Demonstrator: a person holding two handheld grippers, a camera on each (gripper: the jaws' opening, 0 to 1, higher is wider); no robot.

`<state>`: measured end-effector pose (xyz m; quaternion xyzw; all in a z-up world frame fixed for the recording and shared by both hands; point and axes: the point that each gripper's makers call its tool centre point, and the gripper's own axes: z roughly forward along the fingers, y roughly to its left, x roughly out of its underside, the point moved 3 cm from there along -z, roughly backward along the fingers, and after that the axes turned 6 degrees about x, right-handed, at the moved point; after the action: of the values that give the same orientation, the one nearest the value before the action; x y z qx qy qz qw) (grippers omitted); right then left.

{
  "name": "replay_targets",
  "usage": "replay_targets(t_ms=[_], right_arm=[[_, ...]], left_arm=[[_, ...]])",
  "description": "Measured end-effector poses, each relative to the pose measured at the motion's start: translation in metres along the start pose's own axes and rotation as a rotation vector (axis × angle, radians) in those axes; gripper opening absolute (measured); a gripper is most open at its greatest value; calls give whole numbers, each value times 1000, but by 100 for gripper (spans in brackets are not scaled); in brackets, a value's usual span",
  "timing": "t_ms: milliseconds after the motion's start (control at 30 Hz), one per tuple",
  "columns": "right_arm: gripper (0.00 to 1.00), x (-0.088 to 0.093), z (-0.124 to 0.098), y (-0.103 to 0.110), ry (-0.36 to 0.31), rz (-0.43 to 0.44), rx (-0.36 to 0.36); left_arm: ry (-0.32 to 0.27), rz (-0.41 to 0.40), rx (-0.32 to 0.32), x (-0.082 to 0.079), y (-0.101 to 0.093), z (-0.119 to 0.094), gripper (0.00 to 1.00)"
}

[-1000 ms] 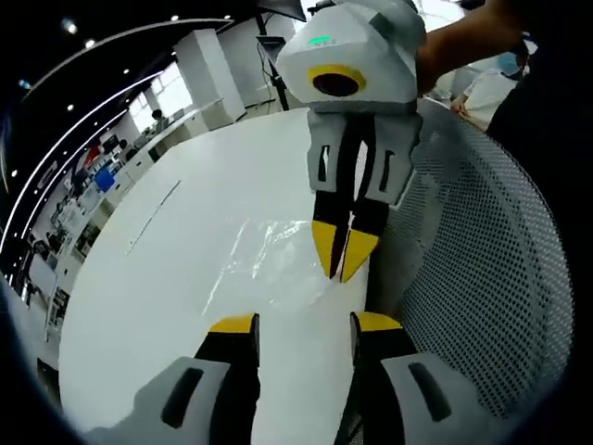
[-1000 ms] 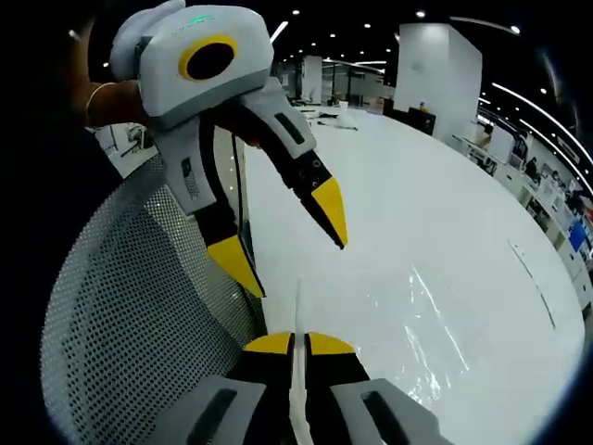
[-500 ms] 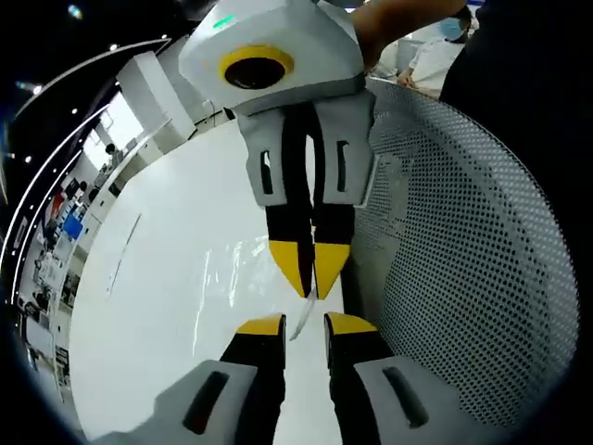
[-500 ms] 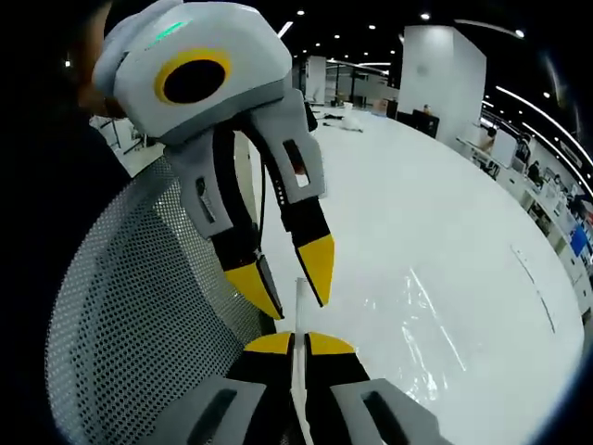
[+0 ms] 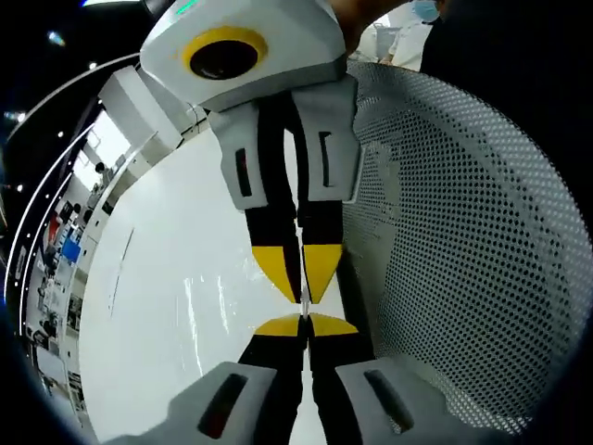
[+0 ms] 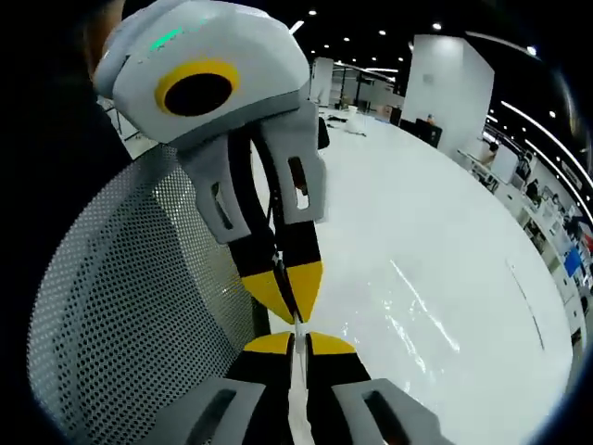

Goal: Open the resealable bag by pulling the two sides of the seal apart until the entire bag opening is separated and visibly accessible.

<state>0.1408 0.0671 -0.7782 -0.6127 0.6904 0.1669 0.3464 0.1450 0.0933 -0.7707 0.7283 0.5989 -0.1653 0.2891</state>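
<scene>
The clear resealable bag [image 5: 219, 298] lies on the white table [image 5: 176, 213], its film glinting; in the right gripper view the bag [image 6: 419, 321] spreads out to the right. Its thin seal edge rises between the jaws. My left gripper [image 5: 302, 325] is shut on that edge. My right gripper [image 5: 302, 278] comes down from above, tip to tip with it, also shut on the edge. In the right gripper view my right gripper [image 6: 295, 344] pinches the white seal strip, and the left gripper [image 6: 291, 293] meets it from above.
A white perforated mesh chair back [image 5: 463, 232] stands close beside both grippers, at the table's edge; in the right gripper view the chair back [image 6: 120, 306] is on the left. Desks and a white pillar [image 6: 443, 69] lie beyond the table. A person's hand holds each gripper.
My left gripper went from open to shut on the bag's seal edge. The two grippers have drawn together until their tips almost touch. The right gripper stayed shut on the bag.
</scene>
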Motion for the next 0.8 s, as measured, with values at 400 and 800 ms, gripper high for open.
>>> replay_targets(t_ms=[400, 800], right_arm=[[0, 2, 6, -3, 35, -81, 41], [0, 12, 6, 0, 68, -77, 21]], left_arm=[[7, 12, 5, 1, 2, 2, 0], [1, -13, 15, 4, -3, 1, 0]])
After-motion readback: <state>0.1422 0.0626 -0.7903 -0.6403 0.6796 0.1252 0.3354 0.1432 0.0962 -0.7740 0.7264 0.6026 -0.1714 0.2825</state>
